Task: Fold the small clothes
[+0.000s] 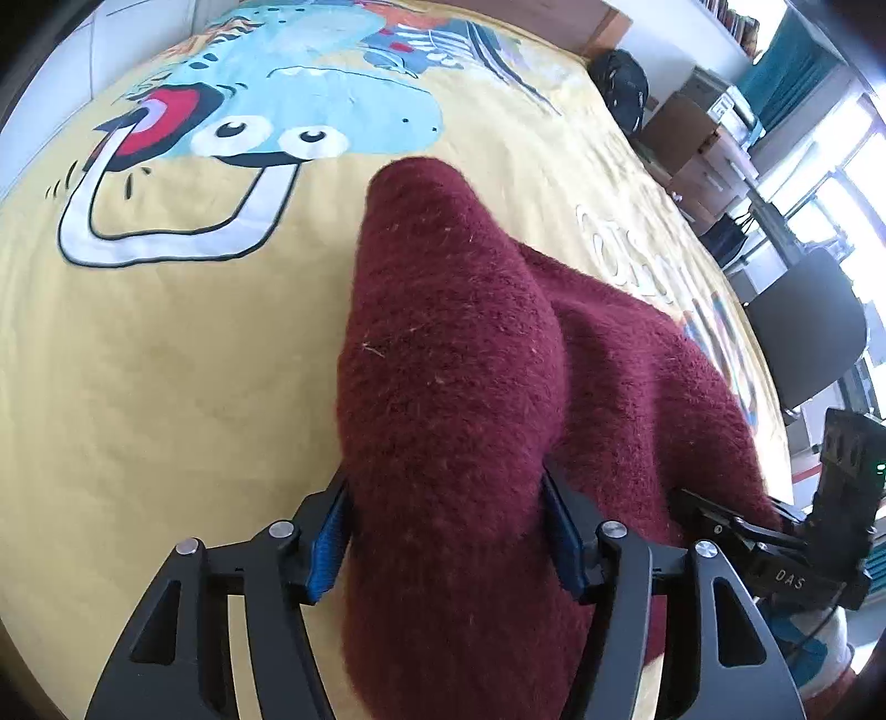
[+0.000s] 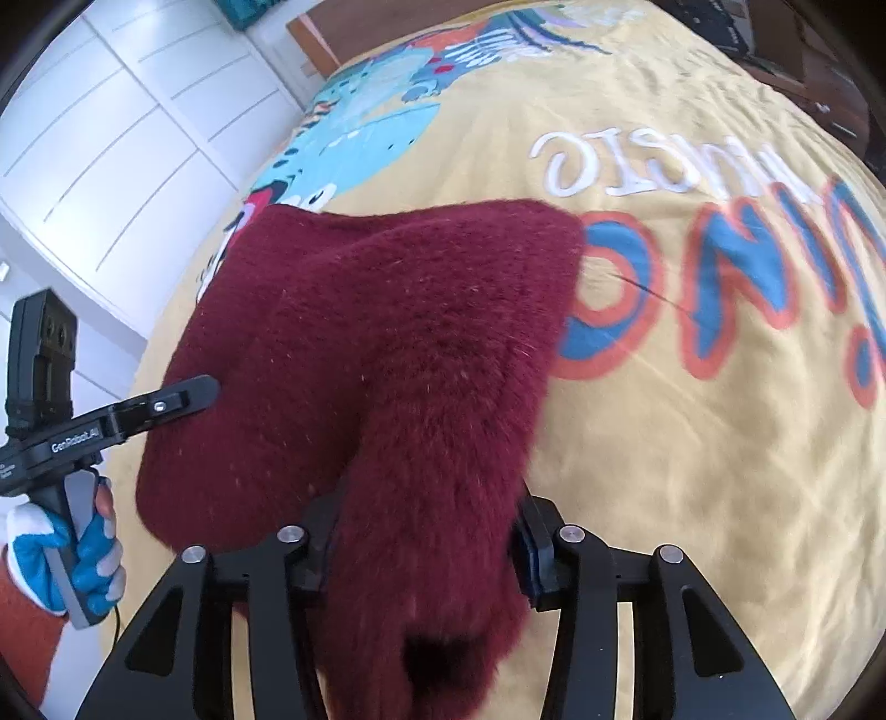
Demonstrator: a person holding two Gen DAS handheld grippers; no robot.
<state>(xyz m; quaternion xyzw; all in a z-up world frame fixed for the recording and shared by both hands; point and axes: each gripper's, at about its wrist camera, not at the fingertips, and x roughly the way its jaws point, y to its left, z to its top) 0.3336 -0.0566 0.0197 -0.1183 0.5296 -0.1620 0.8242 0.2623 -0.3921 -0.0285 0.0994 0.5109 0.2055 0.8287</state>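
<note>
A fuzzy maroon knitted garment [image 1: 454,354] lies partly lifted over a yellow cartoon-print bedspread [image 1: 166,360]. My left gripper [image 1: 448,531] is shut on one bunched edge of it, cloth filling the gap between the blue pads. My right gripper [image 2: 426,543] is shut on another bunched edge of the same garment [image 2: 387,310]. The cloth hangs between both grippers, raised off the bedspread [image 2: 692,443]. The right gripper also shows at the right edge of the left wrist view [image 1: 736,526], and the left gripper shows at the left of the right wrist view [image 2: 194,396], held by a gloved hand.
White drawer fronts [image 2: 111,138] stand to the left of the bed. A black chair [image 1: 803,343], cardboard boxes [image 1: 692,144] and a black backpack [image 1: 623,83] stand beside the bed's right side. A wooden headboard [image 2: 354,33] is at the far end.
</note>
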